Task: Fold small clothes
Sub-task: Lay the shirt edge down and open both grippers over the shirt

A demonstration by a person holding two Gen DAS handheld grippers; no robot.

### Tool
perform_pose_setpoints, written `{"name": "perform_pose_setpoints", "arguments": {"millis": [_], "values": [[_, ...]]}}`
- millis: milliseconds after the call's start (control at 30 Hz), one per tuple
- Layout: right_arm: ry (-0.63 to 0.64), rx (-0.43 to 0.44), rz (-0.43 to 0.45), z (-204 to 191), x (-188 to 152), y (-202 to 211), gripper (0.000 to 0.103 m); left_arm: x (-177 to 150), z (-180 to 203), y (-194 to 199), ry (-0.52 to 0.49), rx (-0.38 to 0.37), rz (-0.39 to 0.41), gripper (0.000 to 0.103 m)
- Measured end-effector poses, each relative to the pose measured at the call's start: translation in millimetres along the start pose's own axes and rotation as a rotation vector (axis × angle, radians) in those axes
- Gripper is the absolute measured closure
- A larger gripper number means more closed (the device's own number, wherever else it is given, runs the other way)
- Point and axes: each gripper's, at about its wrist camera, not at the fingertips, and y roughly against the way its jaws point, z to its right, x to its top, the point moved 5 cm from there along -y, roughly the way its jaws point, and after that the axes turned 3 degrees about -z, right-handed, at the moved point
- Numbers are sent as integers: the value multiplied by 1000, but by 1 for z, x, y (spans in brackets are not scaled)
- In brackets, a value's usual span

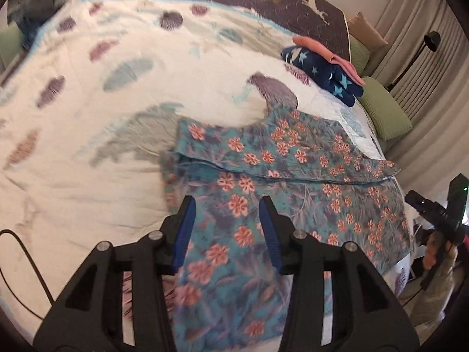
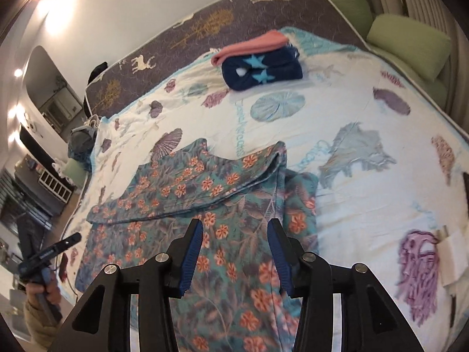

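A teal garment with orange flowers [image 1: 281, 182] lies on the bed, its far part folded over toward me with the fold edge running across. It also shows in the right wrist view [image 2: 217, 205]. My left gripper [image 1: 227, 205] is open and empty, hovering above the garment's near left part. My right gripper [image 2: 234, 228] is open and empty, hovering above the garment's near part. The right gripper shows at the bed's right edge in the left wrist view [image 1: 433, 208]. The left gripper shows at the far left in the right wrist view [image 2: 49, 253].
A folded stack, navy star cloth [image 1: 325, 73] with pink cloth [image 1: 328, 52] on top, sits at the far side of the bed; it also shows in the right wrist view [image 2: 261, 70]. Green pillows [image 1: 384, 108] and curtains lie beyond. White patterned quilt [image 1: 88, 117] covers the bed.
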Motion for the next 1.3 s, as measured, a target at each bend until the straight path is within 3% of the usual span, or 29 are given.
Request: {"name": "perform_pose_setpoints", "arguments": {"millis": [200,433,600,700,767,833,900,1000,1100,1300], "values": [[-26,6,-32,5,15,-24,53,13,-3,-21,39,-40,-21,56],[-65,59,-123,7,34,-66,48,57,-4,-42,88,-110,-6,56],[-71,73,-97,5,61,-78,47,94,-3,-51,106,-134,31,56],[-137,129,-43,11,91,-81,47,118,-9,-53,131,-119,79,56],[-208,99,-15,23,107,-84,47,124,-15,-53,150,-97,91,56],[-297,35,-13,40,116,-90,46,124,-18,-51,150,-104,97,56],[-322,53,-21,45,117,-93,46,118,-23,-46,134,-96,109,55],[-271,37,-16,46,112,-88,46,110,-38,-38,119,-69,124,45],[-232,1,-23,53,105,-81,45,100,-60,-36,147,-61,113,44],[-175,24,-104,57,92,-82,40,91,-57,-54,125,-199,25,44]]}}
